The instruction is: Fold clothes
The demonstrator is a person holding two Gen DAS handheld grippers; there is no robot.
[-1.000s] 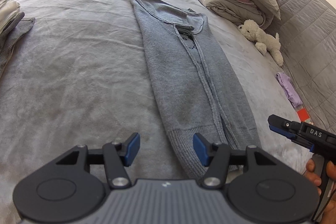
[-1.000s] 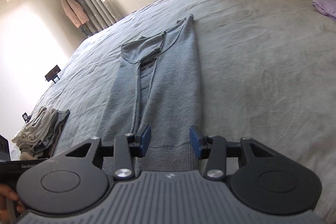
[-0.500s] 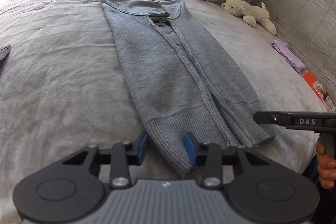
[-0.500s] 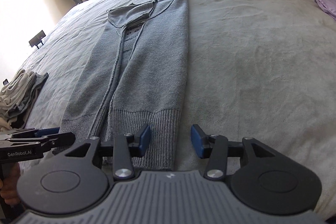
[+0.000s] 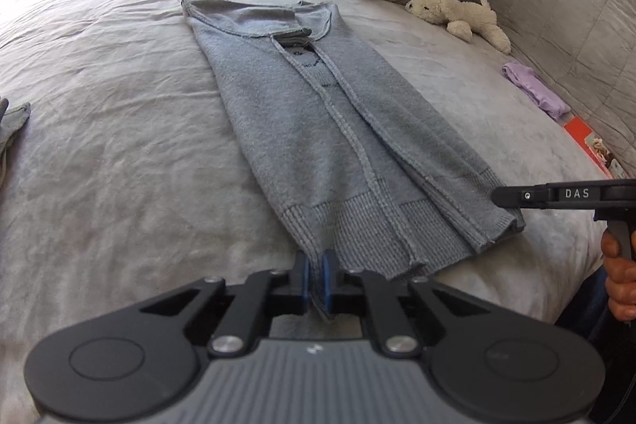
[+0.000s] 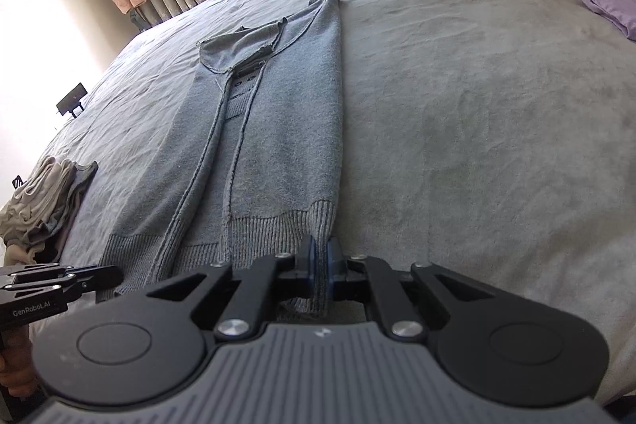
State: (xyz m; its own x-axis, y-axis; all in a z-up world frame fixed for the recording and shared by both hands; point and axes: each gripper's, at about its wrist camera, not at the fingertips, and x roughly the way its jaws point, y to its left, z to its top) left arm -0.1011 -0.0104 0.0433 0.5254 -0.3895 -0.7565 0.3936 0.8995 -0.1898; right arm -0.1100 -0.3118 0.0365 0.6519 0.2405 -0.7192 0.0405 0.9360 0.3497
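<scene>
Both tongs, L & R, pinched on ribbed hem, long fuzzy grey knit sweater

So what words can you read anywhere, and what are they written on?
"DAS": white letters on the side of the black right gripper, seen from the left wrist camera.
"GenRobot.AI": on the side of the black left gripper, seen from the right wrist camera.
Dark marks inside the neck of the grey knitted sweater: too blurred to read.
Orange printed card by the quilted headboard: too small to read.
</scene>
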